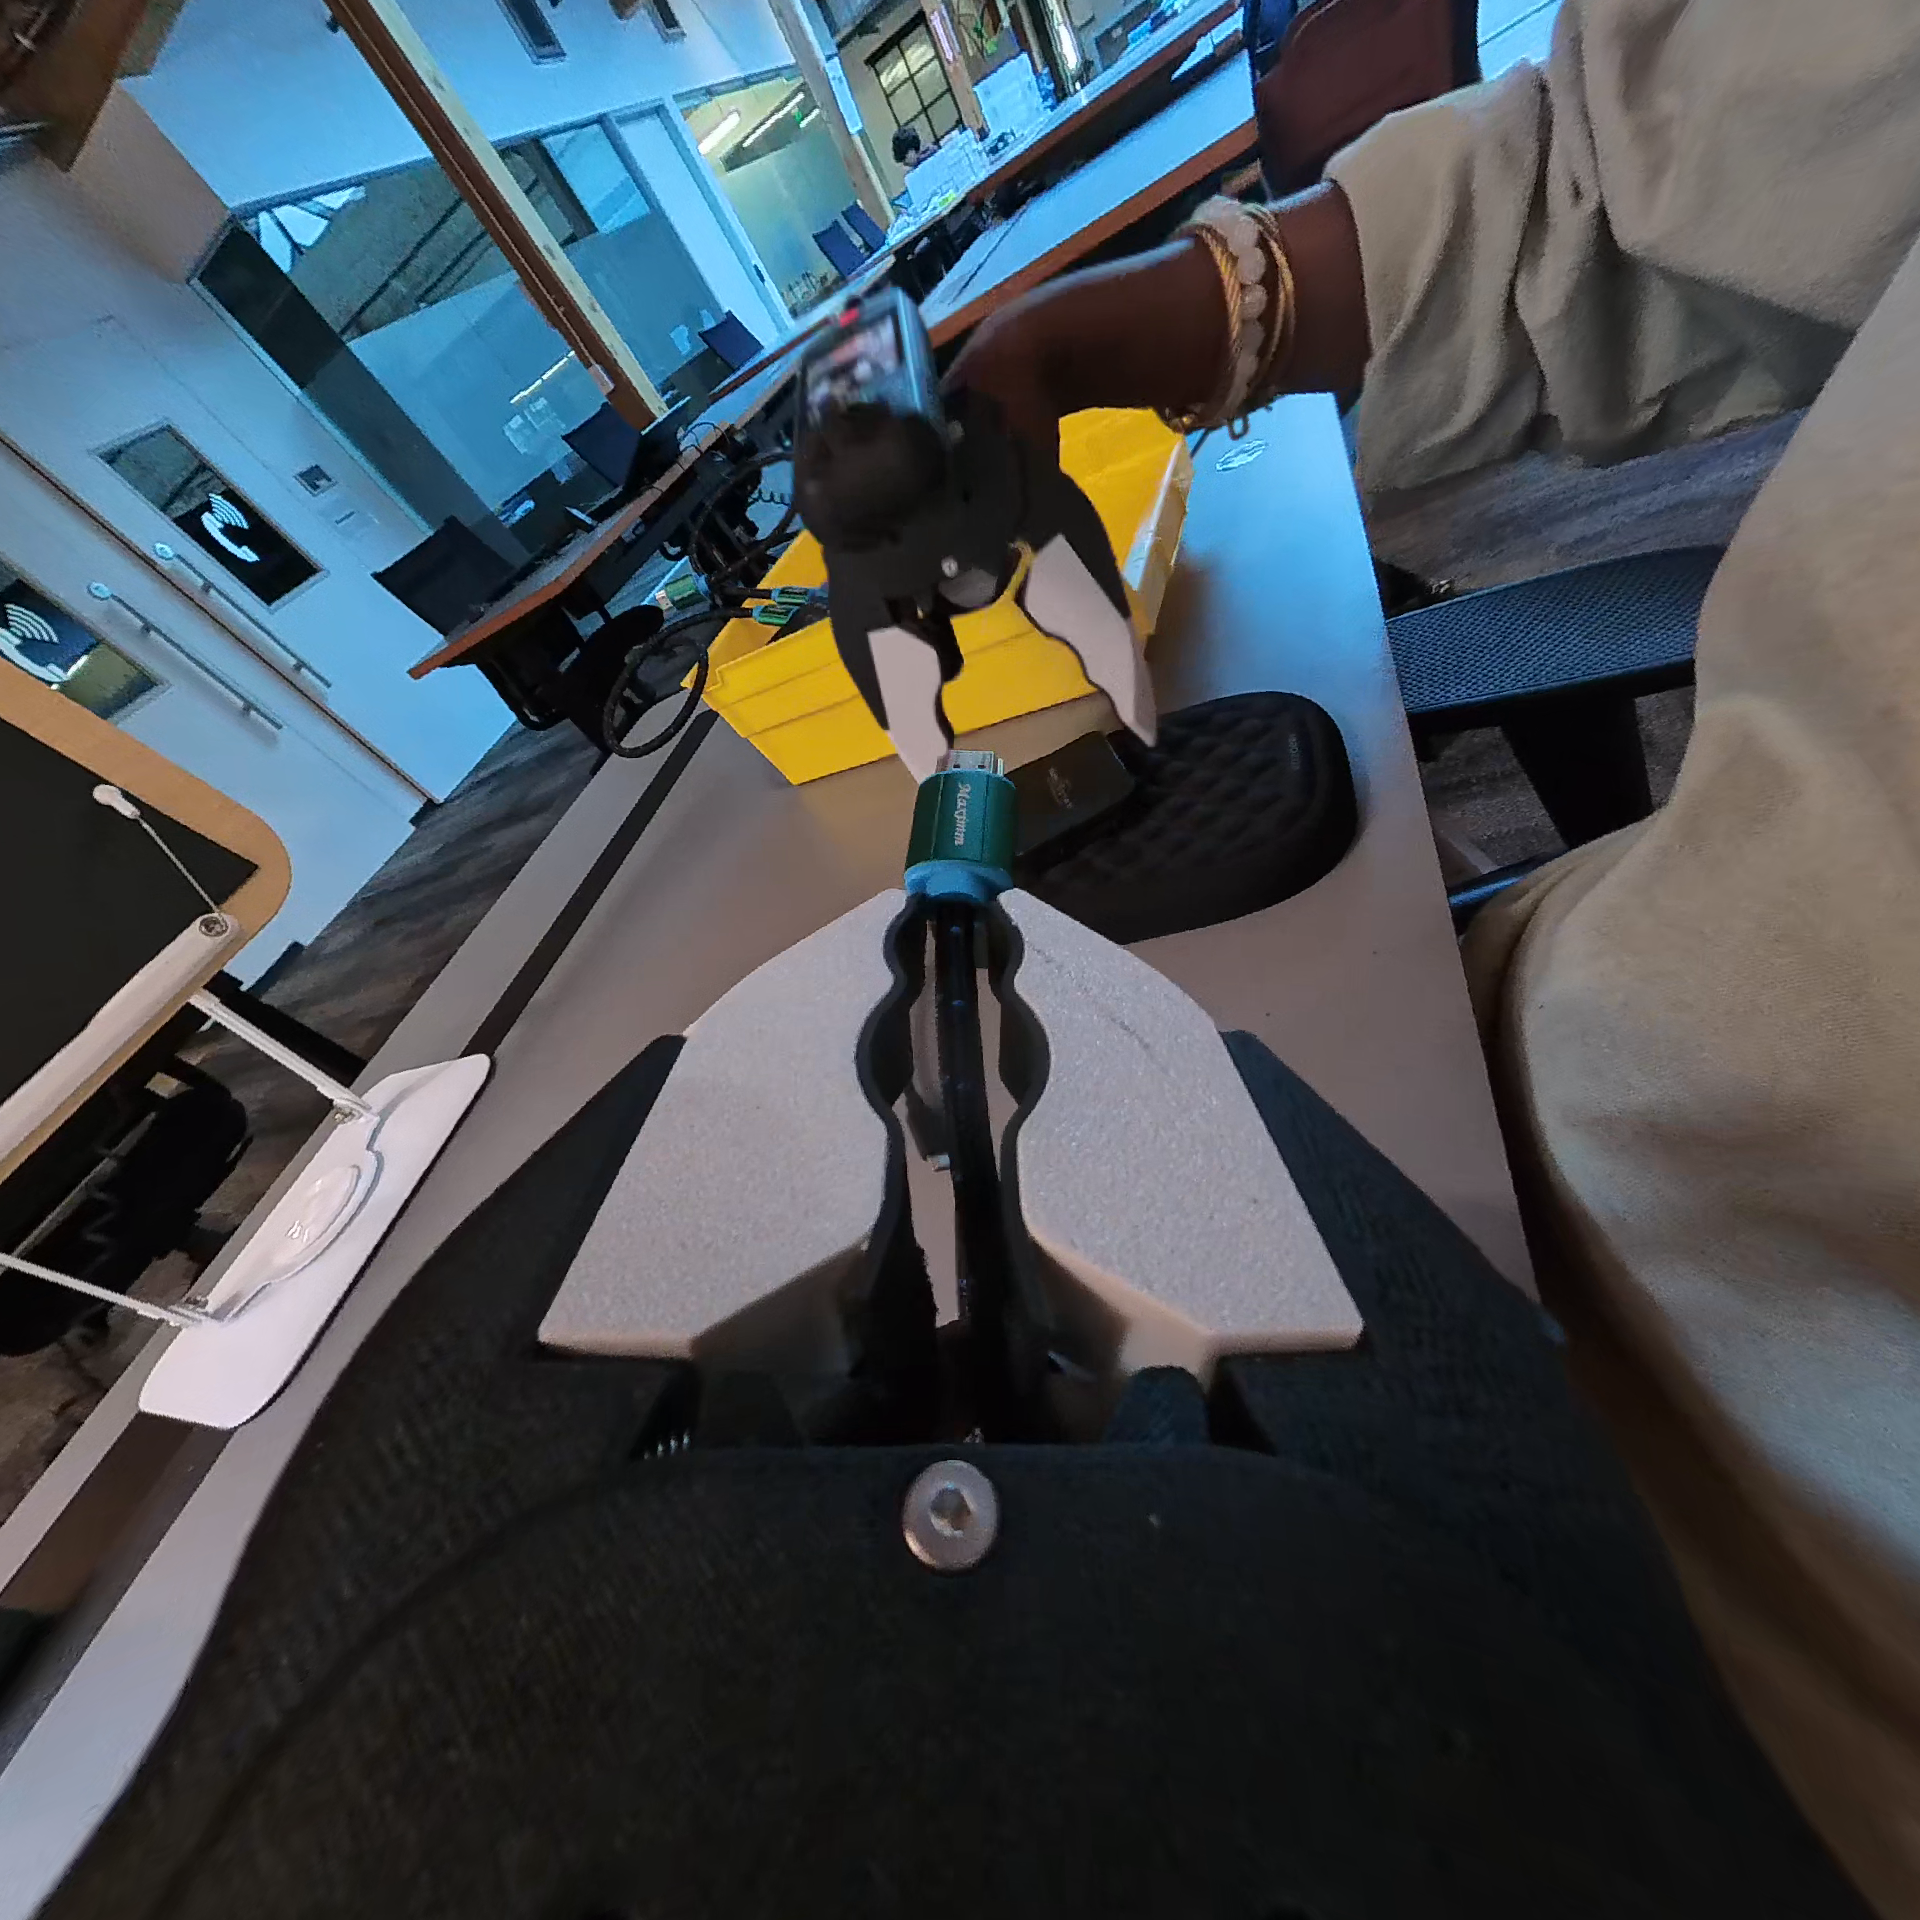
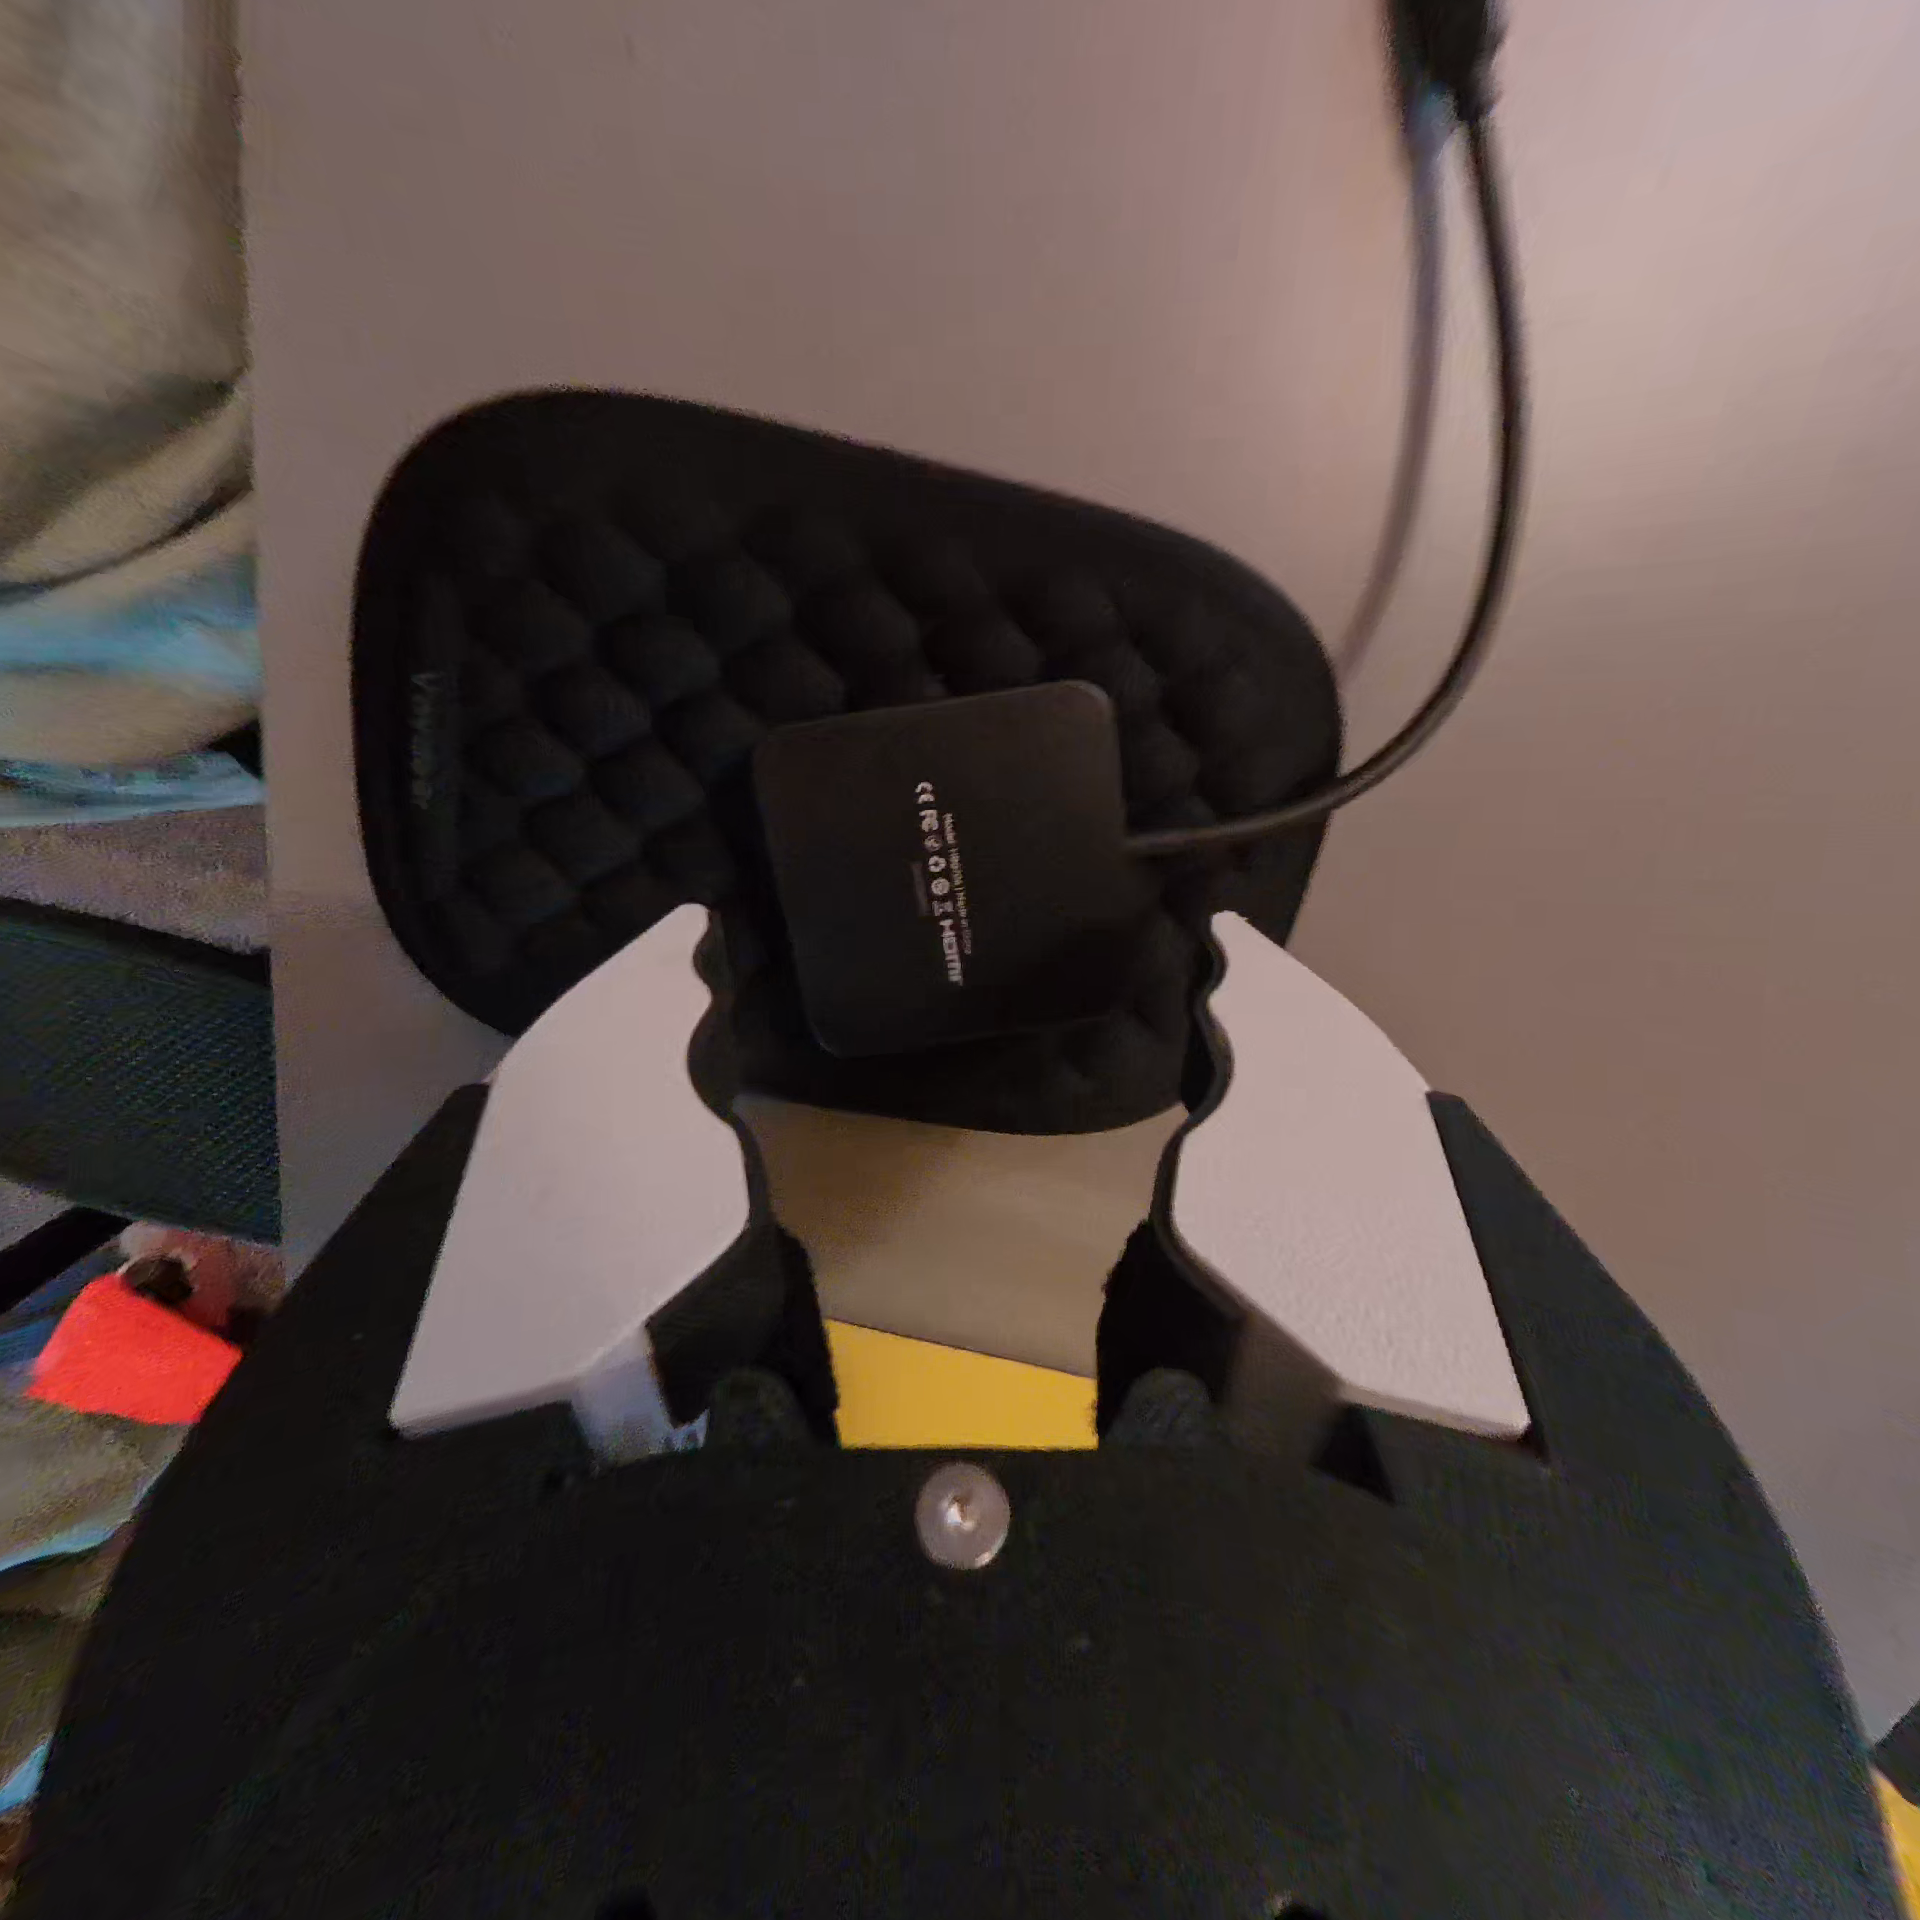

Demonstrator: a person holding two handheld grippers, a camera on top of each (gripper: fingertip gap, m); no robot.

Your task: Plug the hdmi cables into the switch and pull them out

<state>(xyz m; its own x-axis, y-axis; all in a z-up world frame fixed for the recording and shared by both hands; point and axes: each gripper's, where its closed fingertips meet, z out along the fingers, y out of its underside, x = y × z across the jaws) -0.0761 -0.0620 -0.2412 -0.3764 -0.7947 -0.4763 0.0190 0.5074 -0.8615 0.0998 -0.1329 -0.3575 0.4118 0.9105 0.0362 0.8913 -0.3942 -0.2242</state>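
The left tongs [image 1: 951, 914] grip an HDMI cable [image 1: 957, 826] just behind its green plug, aimed at the far switch [image 2: 940, 868], which lies unplugged on a black pad [image 2: 582, 675] on the tabletop [image 1: 1299, 997]. The right tongs [image 2: 956, 956] hover open above it; every insertion remains.

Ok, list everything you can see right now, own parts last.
HDMI plug: one, green, held at left gripper's tip.
Switch: one, black, on the pad.
Pad: one, black quilted, on table.
Switch's cable: one, black, leading away across table.
Bin: one, yellow, behind pad, holding more cables.
Table: one, grey.
Left gripper: shut on plug's cable.
Right gripper: open above switch.
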